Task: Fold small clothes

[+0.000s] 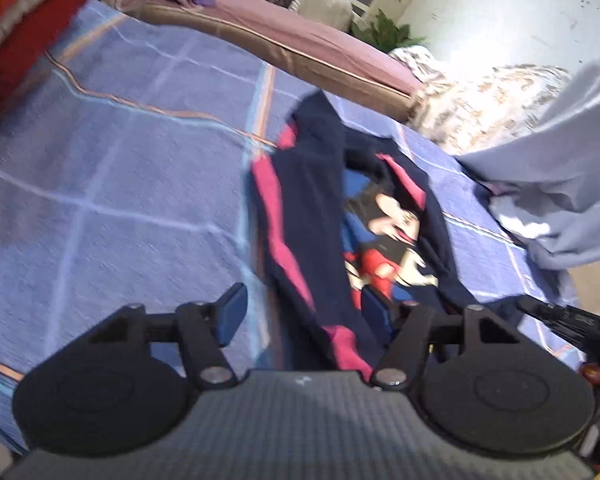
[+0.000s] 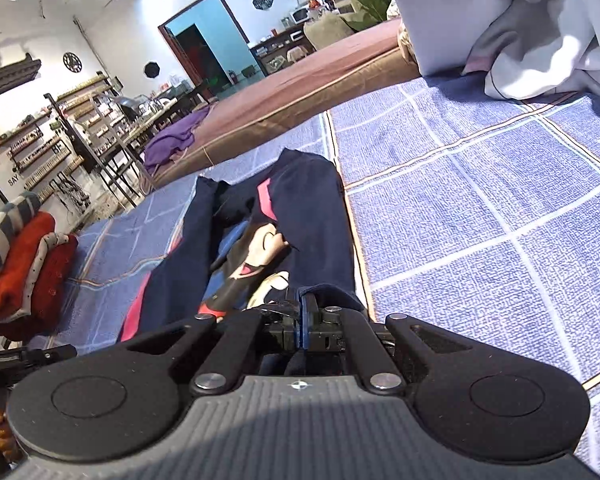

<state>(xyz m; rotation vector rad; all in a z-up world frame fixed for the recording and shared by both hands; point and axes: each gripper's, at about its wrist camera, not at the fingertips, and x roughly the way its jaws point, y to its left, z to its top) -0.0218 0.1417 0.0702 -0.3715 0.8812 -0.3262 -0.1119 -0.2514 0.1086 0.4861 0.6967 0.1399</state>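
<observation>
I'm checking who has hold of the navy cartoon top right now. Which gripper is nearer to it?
Right. The right gripper is shut on the navy top's near hem; the left gripper is open, its fingers straddling the near end without gripping.

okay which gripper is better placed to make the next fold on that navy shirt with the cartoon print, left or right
Right, probably. The right gripper is shut on the near hem of the navy shirt, so it could carry that edge over. The left gripper is open, its jaws straddling the shirt's pink-striped side without gripping.
</observation>
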